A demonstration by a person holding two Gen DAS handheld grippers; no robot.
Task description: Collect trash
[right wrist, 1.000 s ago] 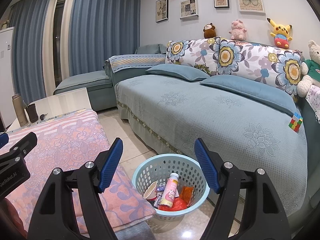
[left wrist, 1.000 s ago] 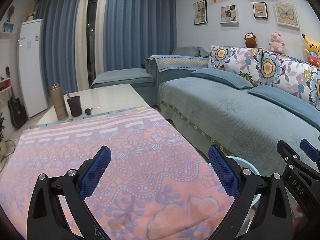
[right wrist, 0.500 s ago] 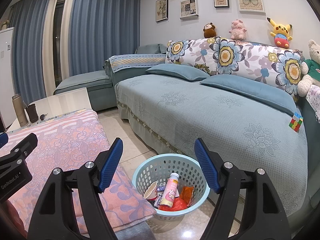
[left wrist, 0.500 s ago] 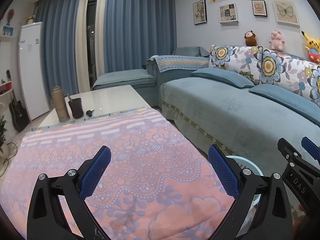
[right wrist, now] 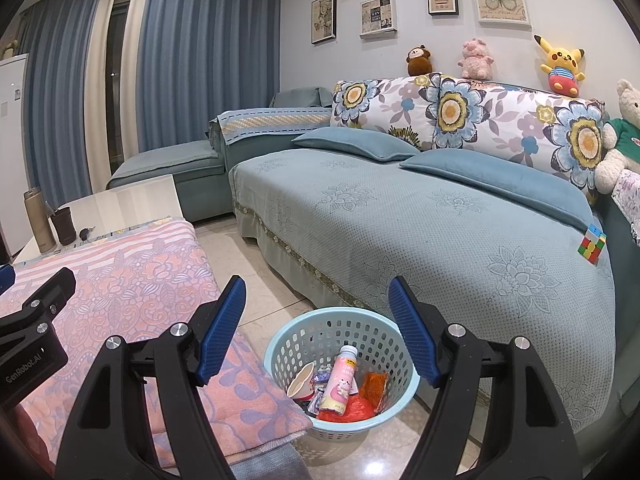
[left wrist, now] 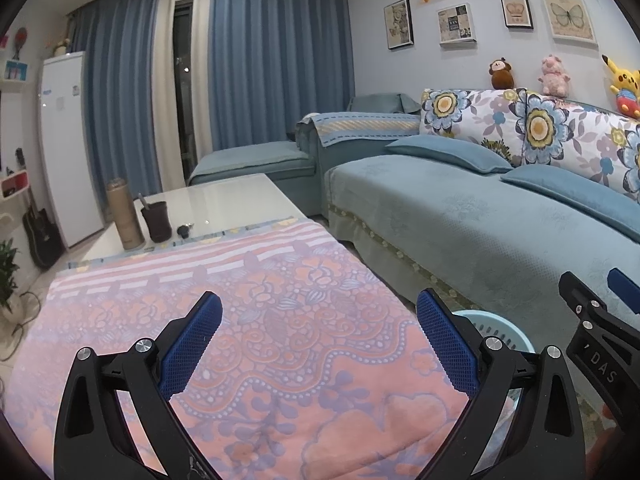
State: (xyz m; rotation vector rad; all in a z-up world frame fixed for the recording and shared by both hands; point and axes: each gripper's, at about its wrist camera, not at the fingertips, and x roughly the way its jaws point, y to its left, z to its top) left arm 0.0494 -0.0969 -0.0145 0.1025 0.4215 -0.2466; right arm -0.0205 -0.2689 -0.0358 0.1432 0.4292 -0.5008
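A pink flowered cloth (left wrist: 256, 320) covers the near end of the low table, a brown flask (left wrist: 123, 216) and dark cup (left wrist: 158, 222) beyond it. The pale blue plastic basket (right wrist: 376, 326) of trash sits on the floor just below the right gripper (right wrist: 316, 312), jaws apart, empty. The left gripper (left wrist: 318, 330) hangs over the cloth, likewise spread.

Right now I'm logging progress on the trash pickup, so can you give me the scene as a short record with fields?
basket: pale blue basket on the floor between table and sofa
basket contents: pink bottle, paper cup, orange wrappers
table cloth: pink cloth, no trash visible on it
far table end: flask, dark cup, small dark item
sofa: colour cube near its right end
left hand-held gripper: open, empty, above the cloth
right hand-held gripper: open, empty, above the basket
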